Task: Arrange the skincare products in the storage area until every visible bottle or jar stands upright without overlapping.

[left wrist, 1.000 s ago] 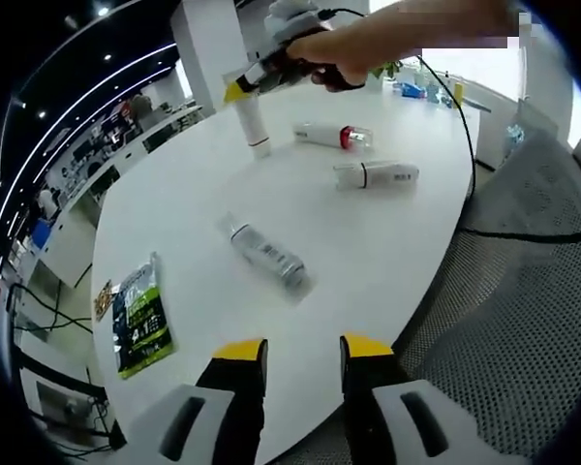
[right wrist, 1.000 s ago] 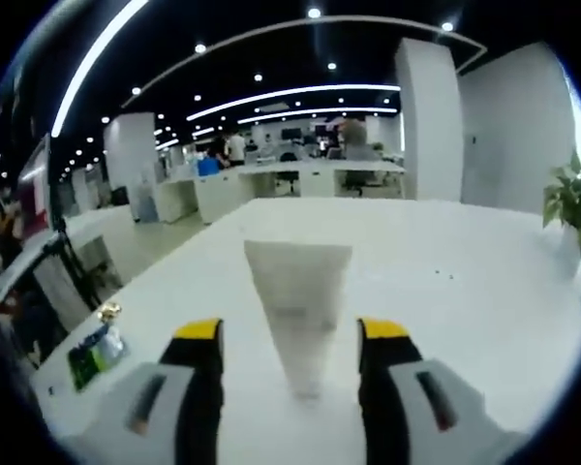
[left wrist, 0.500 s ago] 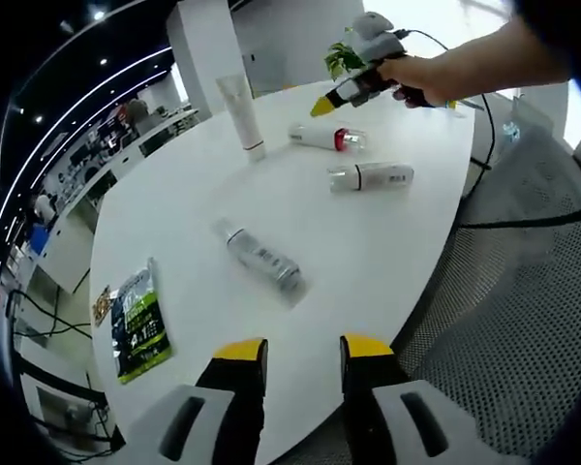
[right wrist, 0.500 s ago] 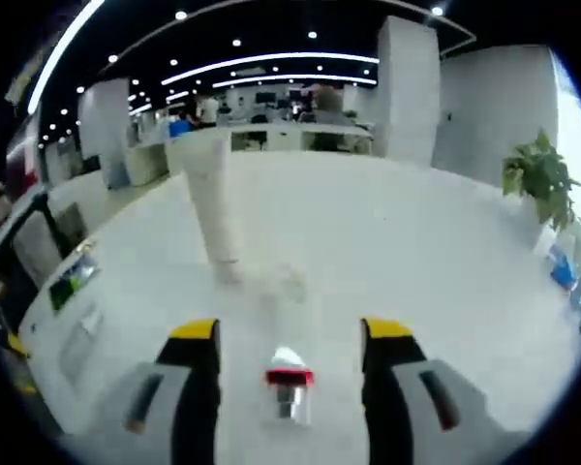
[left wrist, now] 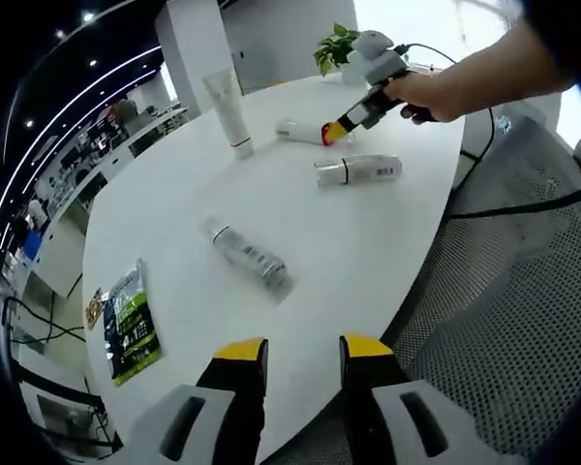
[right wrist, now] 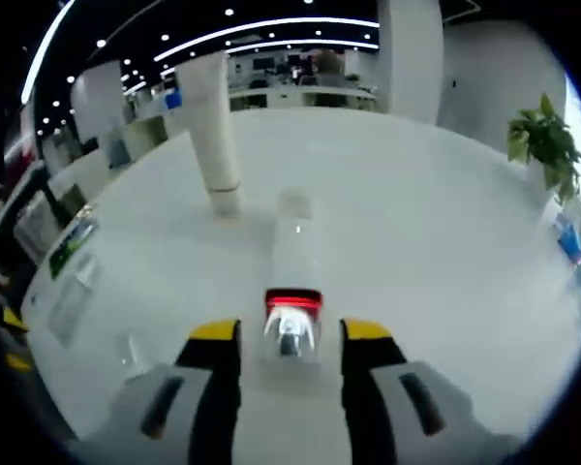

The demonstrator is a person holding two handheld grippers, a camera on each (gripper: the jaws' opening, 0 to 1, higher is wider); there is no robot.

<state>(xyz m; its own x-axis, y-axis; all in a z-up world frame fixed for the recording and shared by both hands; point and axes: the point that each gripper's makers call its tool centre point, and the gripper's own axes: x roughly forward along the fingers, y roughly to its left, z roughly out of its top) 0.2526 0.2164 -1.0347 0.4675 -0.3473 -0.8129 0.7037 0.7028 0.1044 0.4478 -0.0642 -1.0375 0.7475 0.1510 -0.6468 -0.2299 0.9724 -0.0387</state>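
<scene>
Across the white desk (left wrist: 387,242) one tube (left wrist: 228,111) stands upright while the right gripper (right wrist: 289,334), fingers parted around the lying red-banded bottle (right wrist: 292,291), lines up to raise it; left gripper (left wrist: 295,354) waits open.

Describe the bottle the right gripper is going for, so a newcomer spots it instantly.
On the round white table, look to the far side near the upright tube. The bottle with the red band lies on its side just beyond it, between the right gripper jaws. Its red ring sets it apart from the other two lying bottles.
</scene>
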